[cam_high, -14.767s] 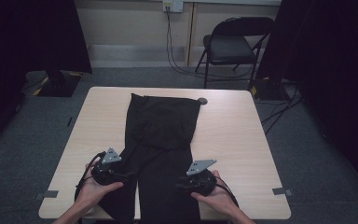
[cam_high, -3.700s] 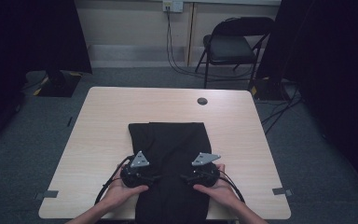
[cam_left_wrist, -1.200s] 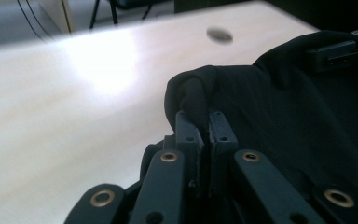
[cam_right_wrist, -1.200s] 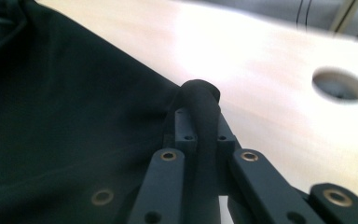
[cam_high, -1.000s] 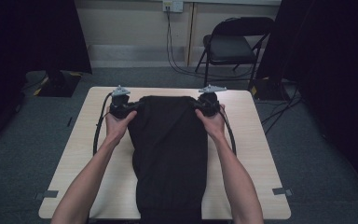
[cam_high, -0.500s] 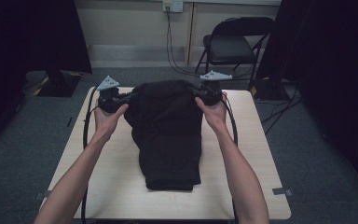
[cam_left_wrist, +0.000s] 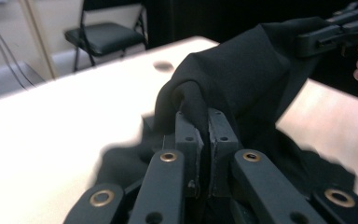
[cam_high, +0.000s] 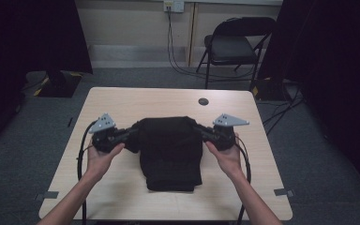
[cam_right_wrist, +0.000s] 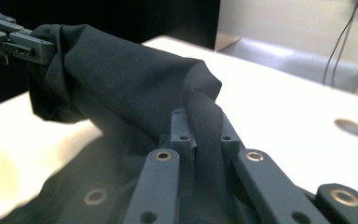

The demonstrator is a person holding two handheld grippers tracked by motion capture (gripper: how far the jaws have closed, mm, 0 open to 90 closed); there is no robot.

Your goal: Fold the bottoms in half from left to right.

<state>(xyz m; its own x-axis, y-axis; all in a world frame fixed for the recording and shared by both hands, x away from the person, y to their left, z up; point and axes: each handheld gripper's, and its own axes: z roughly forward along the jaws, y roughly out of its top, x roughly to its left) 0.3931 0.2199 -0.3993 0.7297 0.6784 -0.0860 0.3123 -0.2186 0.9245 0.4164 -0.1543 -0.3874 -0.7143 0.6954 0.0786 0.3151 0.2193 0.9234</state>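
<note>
Wooden table [cam_high: 122, 101], mid-fold: I've got both the left gripper [cam_high: 132, 133] and right gripper [cam_high: 199, 131] clamped tight on the black garment's [cam_high: 171, 154] raised far edge mid-table, so next I'd lower it toward the near edge.

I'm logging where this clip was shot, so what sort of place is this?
Probably a recording studio or lab, not a home: a bare wooden table on grey carpet, black curtains at both sides, a folding chair by the wall, and cables hanging from a wall socket.
</note>
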